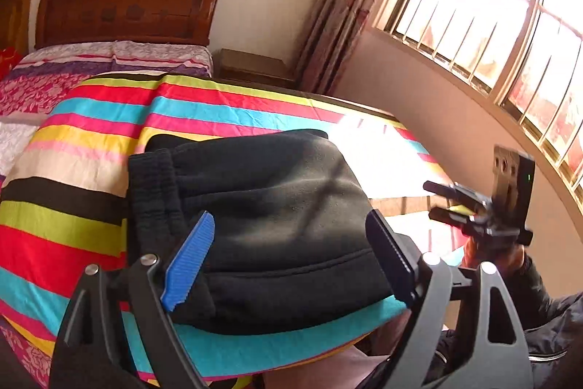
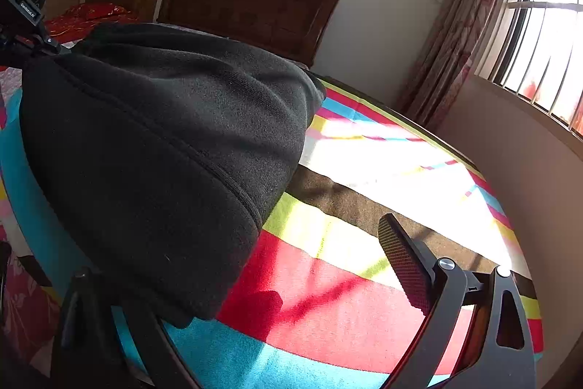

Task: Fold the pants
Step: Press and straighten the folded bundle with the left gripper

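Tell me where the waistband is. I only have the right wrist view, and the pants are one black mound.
Observer: The ribbed waistband is at the left end of the folded pants in the left wrist view, lying on the striped sheet.
Operator: Report the left gripper's jaws.
Observer: The left gripper is open. Its blue pad and dark pad flank the near part of the pants.

The pants (image 1: 269,217) are matt black fleece cloth, fuzzy, with a ribbed waistband. The sheet (image 1: 91,141) is thin striped cloth, lightly creased. The left gripper (image 1: 291,257) has matt black plastic arms, shiny metal bolts and one ridged blue pad. The headboard (image 1: 127,2) is dark carved wood, faintly glossy.
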Action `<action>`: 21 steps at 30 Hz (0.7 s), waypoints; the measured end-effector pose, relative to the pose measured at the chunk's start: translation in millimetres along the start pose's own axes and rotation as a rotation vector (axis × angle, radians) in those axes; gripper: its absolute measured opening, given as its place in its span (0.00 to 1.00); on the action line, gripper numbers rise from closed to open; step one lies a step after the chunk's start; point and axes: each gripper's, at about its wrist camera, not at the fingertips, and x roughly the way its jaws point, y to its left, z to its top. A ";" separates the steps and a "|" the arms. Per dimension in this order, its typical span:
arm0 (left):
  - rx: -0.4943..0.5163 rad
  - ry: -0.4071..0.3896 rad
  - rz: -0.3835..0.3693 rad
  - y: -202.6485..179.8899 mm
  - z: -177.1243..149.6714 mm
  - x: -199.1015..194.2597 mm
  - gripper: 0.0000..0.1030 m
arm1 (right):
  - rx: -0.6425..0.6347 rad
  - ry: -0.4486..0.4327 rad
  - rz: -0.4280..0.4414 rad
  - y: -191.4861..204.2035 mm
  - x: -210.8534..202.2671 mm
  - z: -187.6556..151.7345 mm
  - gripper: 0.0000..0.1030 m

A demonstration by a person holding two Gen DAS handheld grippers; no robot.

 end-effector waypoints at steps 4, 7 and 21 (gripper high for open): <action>0.037 0.142 0.095 0.3 -24.3 51.8 0.80 | -0.026 0.037 0.165 -13.8 -13.7 -5.6 0.89; 0.083 0.099 0.094 4.7 -45.9 52.7 0.80 | 0.059 -0.001 0.481 -57.5 -38.2 -9.8 0.89; 0.128 0.102 0.123 0.4 -58.8 59.0 0.81 | 0.202 0.299 0.511 -35.1 152.1 137.3 0.96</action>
